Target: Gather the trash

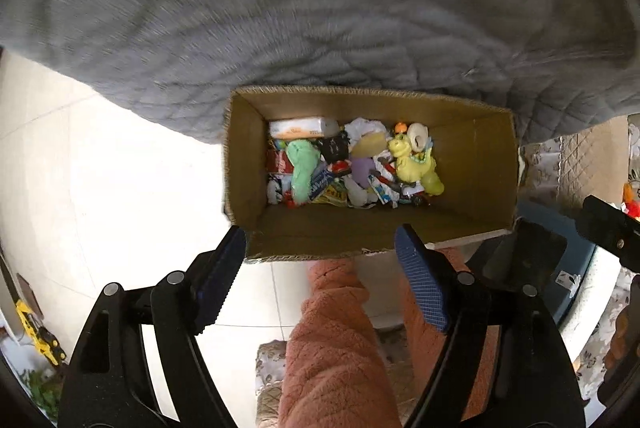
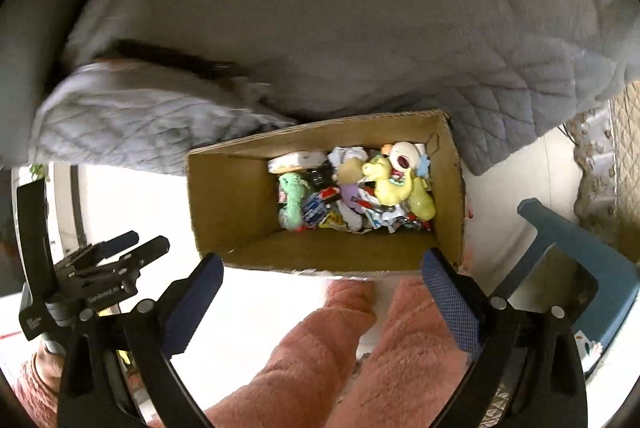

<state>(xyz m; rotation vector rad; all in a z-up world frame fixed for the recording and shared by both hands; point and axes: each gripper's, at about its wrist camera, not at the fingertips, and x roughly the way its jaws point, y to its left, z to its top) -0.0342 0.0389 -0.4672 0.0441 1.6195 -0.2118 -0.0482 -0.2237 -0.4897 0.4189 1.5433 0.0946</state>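
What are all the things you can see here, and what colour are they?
cardboard box: one, brown, open, on the floor against the quilt
trash pile: many mixed pieces, in the bottom of the box
yellow dinosaur toy: one, yellow, right side of the pile
green soft thing: one, pale green, left side of the pile
quilt: one, grey, hanging above and behind the box
floor: white tiles
stool: one, blue, right of the box
yellow toy truck: one, far left on the floor
legs: two, in fuzzy pink trousers, before the box
left gripper: black, blue pads, jaws open, empty
right gripper: same, jaws open, empty
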